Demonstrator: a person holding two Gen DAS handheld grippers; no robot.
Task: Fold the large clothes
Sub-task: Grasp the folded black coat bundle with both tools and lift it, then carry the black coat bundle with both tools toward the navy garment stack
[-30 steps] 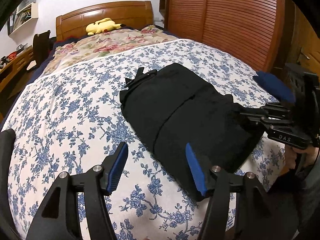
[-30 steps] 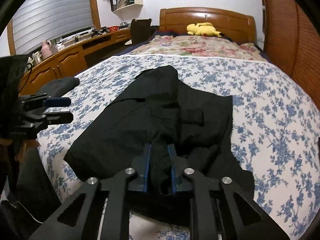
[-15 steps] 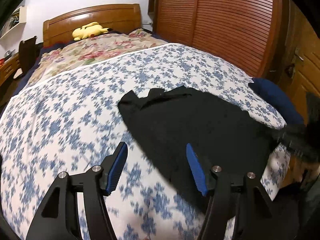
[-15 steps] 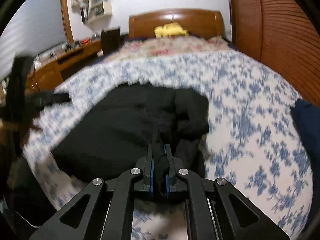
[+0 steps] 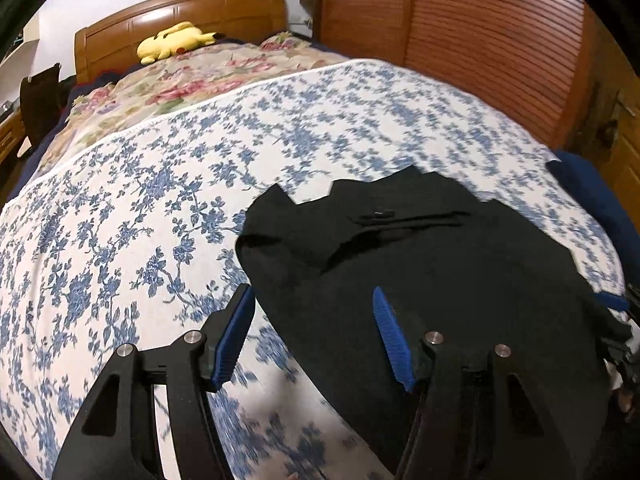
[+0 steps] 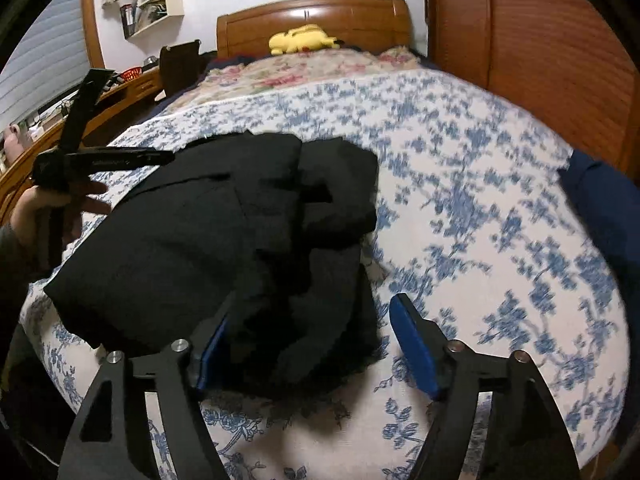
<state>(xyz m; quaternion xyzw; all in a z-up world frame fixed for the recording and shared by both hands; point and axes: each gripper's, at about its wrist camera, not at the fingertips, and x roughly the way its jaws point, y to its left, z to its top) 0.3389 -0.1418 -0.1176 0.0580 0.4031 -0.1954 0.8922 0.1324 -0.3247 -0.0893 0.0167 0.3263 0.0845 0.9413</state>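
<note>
A large black garment (image 5: 432, 264) lies folded over on the blue-flowered bed sheet (image 5: 120, 248), near the bed's foot. My left gripper (image 5: 313, 300) is open and hovers over the garment's near left edge, gripping nothing. In the right wrist view the garment (image 6: 192, 240) is bunched into folds. My right gripper (image 6: 310, 314) has its jaws opening around a loose fold; the right pad (image 6: 412, 344) stands clear of the cloth. The left gripper (image 6: 120, 157) shows at the left there, held by a hand (image 6: 52, 204).
A yellow plush toy (image 5: 172, 40) lies by the wooden headboard (image 5: 180, 8) on a pink floral quilt (image 5: 192, 80). Slatted wooden wardrobe doors (image 5: 480, 40) run along the right. A dark blue cloth (image 6: 600, 208) lies at the bed's right edge. A desk (image 6: 100, 100) stands on the left.
The right gripper's jaws, clamped on a black fold before, have spread apart and let it go. The left gripper has swung over the garment's edge, staying open.
</note>
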